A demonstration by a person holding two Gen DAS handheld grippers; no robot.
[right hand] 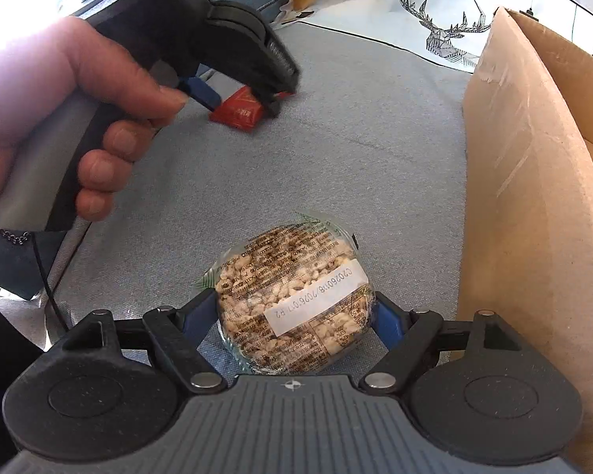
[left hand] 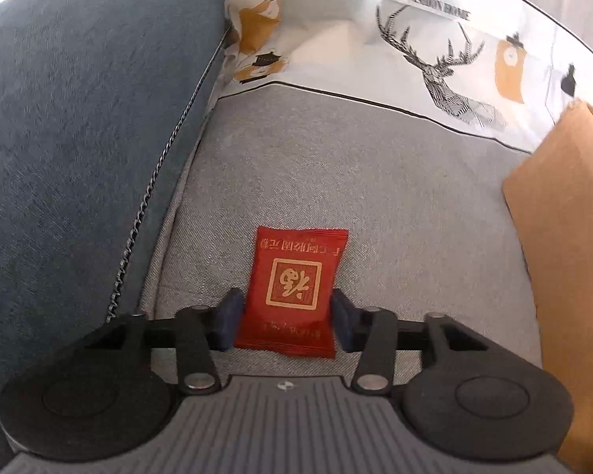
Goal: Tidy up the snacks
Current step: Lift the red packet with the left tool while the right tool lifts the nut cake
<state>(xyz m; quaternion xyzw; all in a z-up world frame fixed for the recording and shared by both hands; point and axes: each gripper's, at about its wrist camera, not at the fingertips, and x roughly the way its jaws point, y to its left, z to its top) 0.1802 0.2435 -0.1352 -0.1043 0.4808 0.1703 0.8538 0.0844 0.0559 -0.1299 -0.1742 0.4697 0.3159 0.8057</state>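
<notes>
A red snack packet (left hand: 294,292) with gold Chinese print lies on the grey sofa seat (left hand: 375,181). My left gripper (left hand: 286,318) has its blue pads against both sides of the packet, shut on it. The packet also shows in the right wrist view (right hand: 239,108), under the left gripper (right hand: 237,98). A round clear-wrapped puffed-grain cake (right hand: 292,300) with a white date label sits between the blue pads of my right gripper (right hand: 294,316), which is shut on it. A cardboard box (right hand: 533,197) stands at the right.
A dark blue cushion (left hand: 79,138) rises at the left. White cushions with a deer print (left hand: 446,67) line the back of the seat. The cardboard box (left hand: 565,256) edge is close on the right. A hand (right hand: 59,118) holds the left gripper.
</notes>
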